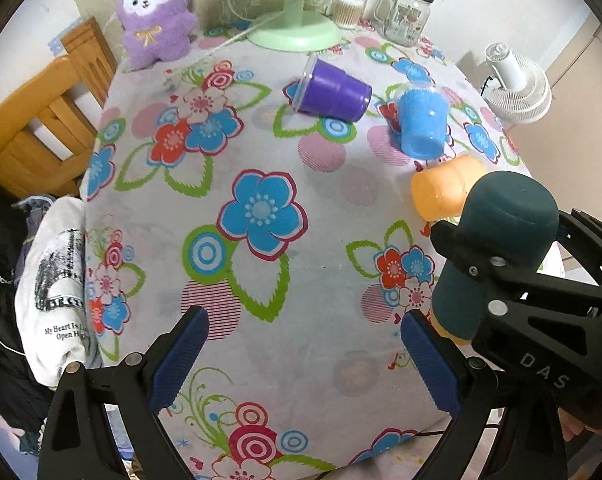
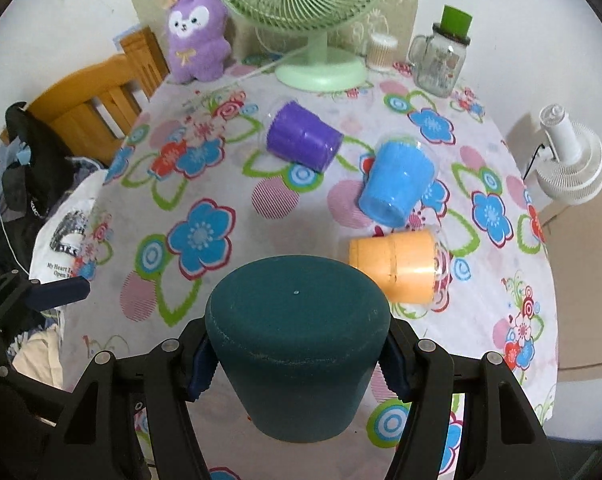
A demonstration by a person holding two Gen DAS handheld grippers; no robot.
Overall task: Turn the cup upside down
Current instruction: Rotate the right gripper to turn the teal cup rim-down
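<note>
Item 1, my right gripper (image 2: pixel 297 364): jaws closed on the teal cup (image 2: pixel 297 344), blue pads pressed to both its sides. The cup is held off the table (image 2: pixel 301 224), its closed base toward the camera and its wider end toward the near edge.

Item 2, my left gripper (image 1: pixel 301 344): jaws wide apart, holding nothing, over bare cloth near the near edge.

Item 3, loose cups, all on their sides. Purple cup (image 2: pixel 303 136) lies toward the far side. Blue cup (image 2: pixel 397 180) lies right of it, apart. Orange cup (image 2: pixel 397 268) lies nearest the teal cup, just beyond it to the right.

Item 4, far edge, in a row: plush (image 2: pixel 199 36), green fan (image 2: pixel 313 12), a small tub (image 2: pixel 381 52), jar (image 2: pixel 441 56) with green lid.

Item 5, open room: the broad centre and left of the cloth, from the blue flower toward the near edge, carries nothing. The right edge curves away close behind the blue and orange cups.

Item 6, off the table: chair (image 1: pixel 33 112) and piled clothes (image 1: pixel 57 292) at the left edge; white fan (image 1: pixel 517 84) past the right edge.

Item 7, view differences: the left camera shows the right gripper from the side, with the teal cup hiding most of the orange one; the right camera shows the orange cup whole, and only one finger of the left gripper at far left.
</note>
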